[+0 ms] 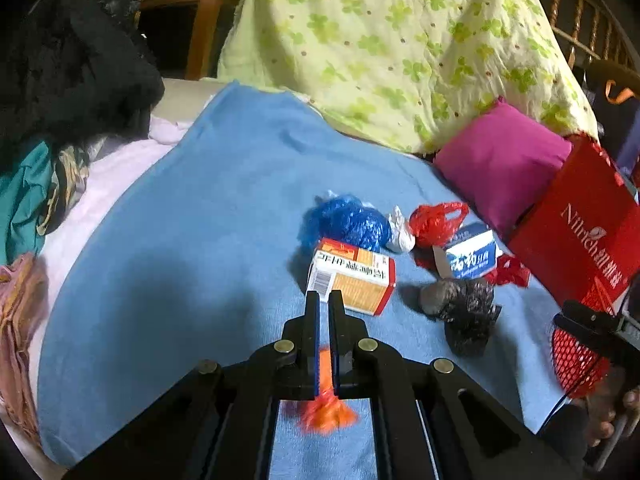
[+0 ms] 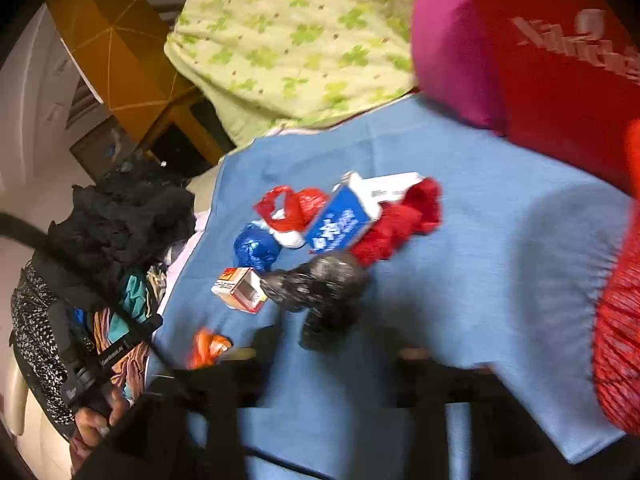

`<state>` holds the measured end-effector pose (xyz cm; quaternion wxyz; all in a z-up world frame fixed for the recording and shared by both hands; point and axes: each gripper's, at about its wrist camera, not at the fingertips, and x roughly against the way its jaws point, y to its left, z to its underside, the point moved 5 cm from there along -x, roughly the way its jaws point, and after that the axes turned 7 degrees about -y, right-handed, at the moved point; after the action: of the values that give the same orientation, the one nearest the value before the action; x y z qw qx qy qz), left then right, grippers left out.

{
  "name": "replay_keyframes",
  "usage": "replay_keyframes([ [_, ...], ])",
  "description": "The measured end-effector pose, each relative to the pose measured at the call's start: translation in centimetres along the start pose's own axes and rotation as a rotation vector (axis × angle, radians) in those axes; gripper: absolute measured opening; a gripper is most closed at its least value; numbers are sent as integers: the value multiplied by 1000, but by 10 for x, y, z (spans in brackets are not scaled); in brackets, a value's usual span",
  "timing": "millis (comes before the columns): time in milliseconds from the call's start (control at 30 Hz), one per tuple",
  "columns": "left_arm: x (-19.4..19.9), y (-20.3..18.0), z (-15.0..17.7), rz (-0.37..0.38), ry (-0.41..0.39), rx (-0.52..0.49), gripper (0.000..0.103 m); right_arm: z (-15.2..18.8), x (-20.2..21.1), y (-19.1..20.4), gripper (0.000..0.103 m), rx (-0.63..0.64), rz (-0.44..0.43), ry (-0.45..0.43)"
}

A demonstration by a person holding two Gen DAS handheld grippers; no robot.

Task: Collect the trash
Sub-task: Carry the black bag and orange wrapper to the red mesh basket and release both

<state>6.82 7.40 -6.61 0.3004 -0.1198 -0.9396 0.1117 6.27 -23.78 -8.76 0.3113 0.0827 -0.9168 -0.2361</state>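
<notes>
My left gripper (image 1: 324,302) is shut on a crumpled orange wrapper (image 1: 328,412), held above the blue blanket (image 1: 200,240). Ahead lies a pile of trash: an orange-and-white box (image 1: 352,276), a blue plastic bag (image 1: 348,220), a white scrap (image 1: 400,232), a red plastic bag (image 1: 436,220), a blue-and-white carton (image 1: 468,256) and a black plastic bag (image 1: 464,308). In the right wrist view my right gripper (image 2: 326,354) is blurred and open, with nothing between its fingers, just short of the black bag (image 2: 320,284). A red mesh bag (image 2: 616,320) hangs at its right side.
A red paper bag (image 1: 580,240) stands at the right against a magenta cushion (image 1: 500,164). A green flowered quilt (image 1: 400,40) rises behind. Dark and coloured clothes (image 1: 60,100) are heaped on the left. A person's hand (image 2: 92,420) grips the left tool.
</notes>
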Motion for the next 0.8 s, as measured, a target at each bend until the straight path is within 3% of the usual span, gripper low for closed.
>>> replay_keyframes([
  [67, -3, 0, 3, -5, 12, -3, 4, -2, -22, 8, 94, 13, -10, -7],
  [200, -2, 9, 12, -52, 37, 9, 5, 4, -85, 15, 90, 52, 101, 90],
  [233, 1, 10, 14, -72, 25, 1, 9, 6, -97, 12, 86, 37, 121, 100],
  [267, 5, 12, 18, -93, 22, 2, 34, 8, -108, 10, 77, 19, 130, 112],
  [300, 7, 15, 22, -107, 26, 12, 70, 12, -121, 6, 63, 3, 155, 137],
  [333, 7, 17, 26, -126, 33, 27, 79, 16, -130, 3, 60, -10, 162, 165],
  [367, 7, 21, 32, -145, 44, 44, 80, 19, -135, 2, 58, -35, 137, 167],
  [433, -3, 19, 47, -152, 106, 35, 80, 20, -134, 4, 53, -18, 131, 139],
  [500, -19, 16, 63, -189, 187, -8, 79, 20, -123, 6, 41, 4, 120, 116],
  [533, -27, 12, 70, -187, 222, -19, 75, 20, -117, 8, 38, 9, 106, 107],
  [567, -32, 10, 73, -175, 238, -22, 57, 20, -109, 9, 21, 18, 86, 99],
  [600, -40, 6, 78, -157, 267, -31, 35, 21, -100, 9, 19, 23, 75, 88],
  [633, -46, 5, 81, -162, 285, -40, 29, 21, -91, 10, 17, 22, 62, 77],
  [800, -41, -4, 78, -158, 245, -78, 27, 16, -38, 8, 14, 40, -23, 4],
])
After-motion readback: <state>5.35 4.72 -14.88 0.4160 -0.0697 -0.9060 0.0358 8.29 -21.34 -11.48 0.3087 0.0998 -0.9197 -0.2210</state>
